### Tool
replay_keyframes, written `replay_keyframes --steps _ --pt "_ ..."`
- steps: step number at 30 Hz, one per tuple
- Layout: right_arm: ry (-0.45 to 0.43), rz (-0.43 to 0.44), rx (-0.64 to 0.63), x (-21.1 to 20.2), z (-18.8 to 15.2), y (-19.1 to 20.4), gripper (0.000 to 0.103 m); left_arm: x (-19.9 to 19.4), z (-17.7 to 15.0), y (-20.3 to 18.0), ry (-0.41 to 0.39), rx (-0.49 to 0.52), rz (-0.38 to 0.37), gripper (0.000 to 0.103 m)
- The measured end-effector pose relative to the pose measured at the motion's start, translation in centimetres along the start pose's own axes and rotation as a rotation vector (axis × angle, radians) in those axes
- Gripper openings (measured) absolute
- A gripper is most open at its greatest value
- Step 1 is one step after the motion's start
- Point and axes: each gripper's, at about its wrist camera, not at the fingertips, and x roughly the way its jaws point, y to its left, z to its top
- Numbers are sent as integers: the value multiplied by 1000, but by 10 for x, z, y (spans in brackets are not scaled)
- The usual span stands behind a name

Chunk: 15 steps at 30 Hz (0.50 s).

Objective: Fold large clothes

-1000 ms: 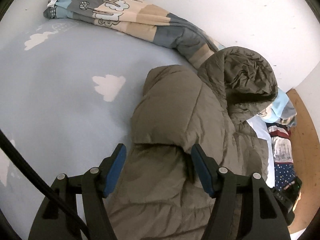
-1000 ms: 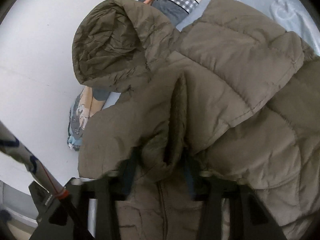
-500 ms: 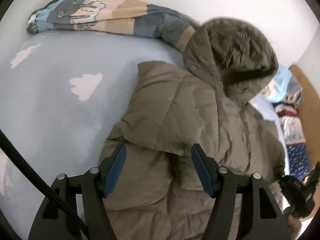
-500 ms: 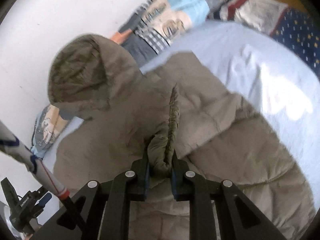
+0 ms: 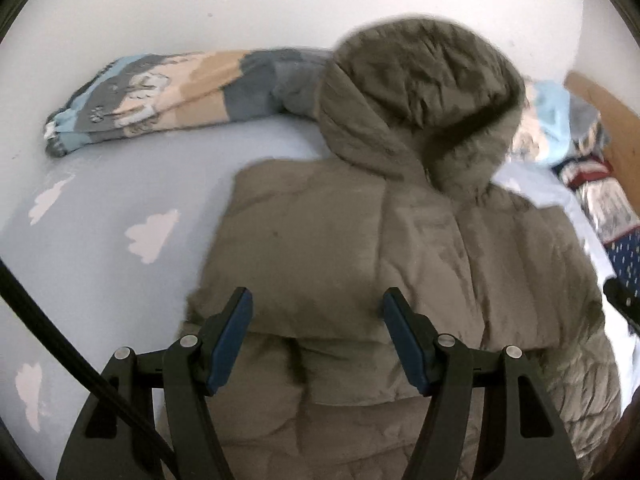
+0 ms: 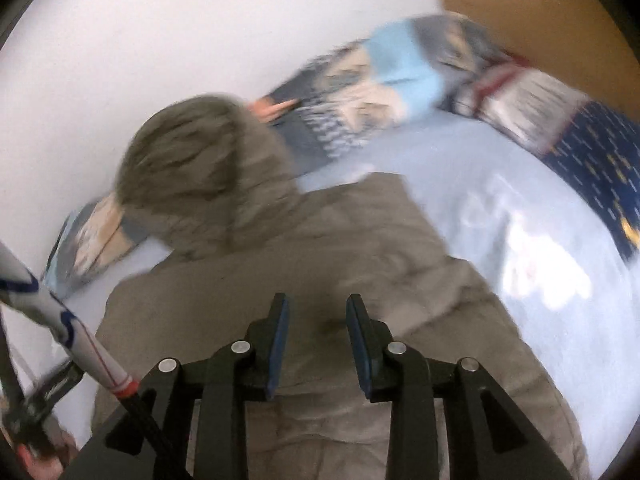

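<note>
An olive puffer jacket (image 5: 360, 240) with its hood (image 5: 420, 92) toward the wall lies on the light blue cloud-print bed sheet (image 5: 120, 200). Both sides are folded in over its middle. My left gripper (image 5: 317, 304) hovers over the jacket's lower part, open wide, with nothing between its blue pads. In the blurred right wrist view, my right gripper (image 6: 318, 308) is above the jacket (image 6: 280, 280) just below the hood (image 6: 192, 168). Its jaws are opening, and no fabric is between the pads.
A rolled patterned blanket (image 5: 160, 92) lies along the white wall behind the hood. Striped and navy dotted bedding (image 6: 580, 140) is piled at the right, against a wooden board (image 5: 600, 120). A white and blue rod (image 6: 60, 320) crosses the right wrist view's lower left.
The right gripper pinched a raised fold of the jacket half a second ago; it has let go and lifted away. The left gripper has swung across the jacket, still open.
</note>
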Motion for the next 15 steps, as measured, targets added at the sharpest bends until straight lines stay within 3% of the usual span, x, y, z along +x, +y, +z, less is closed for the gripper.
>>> replay_keyframes --steps 2,5,10,15 --pt "35 46 -8 11 -3 4 32 10 -2 -2 25 6 14 66" --pt "113 33 1 34 -9 -1 32 21 -4 -3 73 16 18 68" --pt "195 16 -7 56 -16 -11 30 43 -9 12 167 -69 -43 74" --pt "255 42 35 71 -26 -21 30 42 -12 5 167 -56 -26 74"
